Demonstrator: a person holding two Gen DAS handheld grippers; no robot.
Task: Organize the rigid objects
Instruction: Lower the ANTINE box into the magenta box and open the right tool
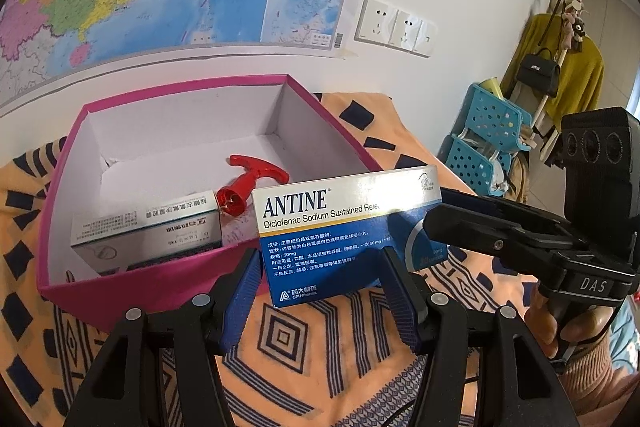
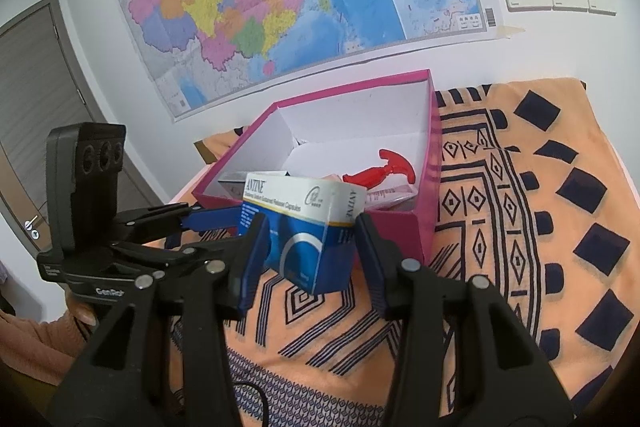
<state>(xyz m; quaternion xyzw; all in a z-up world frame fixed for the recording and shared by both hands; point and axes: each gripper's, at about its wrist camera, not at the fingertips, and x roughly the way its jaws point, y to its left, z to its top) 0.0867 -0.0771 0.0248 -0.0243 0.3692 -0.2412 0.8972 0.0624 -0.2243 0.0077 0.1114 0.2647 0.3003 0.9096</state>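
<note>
1. The ANTINE carton point(image 1: 344, 227), glossy blue-and-white card, stands tilted just in front of the pink box point(image 1: 72, 183) at its 5 o'clock corner.
2. The right gripper point(image 2: 310, 251) has ribbed blue pads clamped on the carton's ends; the left gripper point(image 1: 320, 291) clamps its lower faces.
3. Inside the white-lined box lie a red plastic T-handle point(image 1: 250, 187) and a silvery carton point(image 1: 148, 231), at 6 o'clock.
4. Beneath lies orange patterned cloth point(image 2: 520, 227).

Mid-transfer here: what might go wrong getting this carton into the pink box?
1. The ANTINE carton hangs lower than the pink box's front wall; pushing forward may ram it.
2. A silver carton and red plastic part crowd the near floor; it may land askew.
3. Both grippers flank it; uneven release could twist it.
</note>
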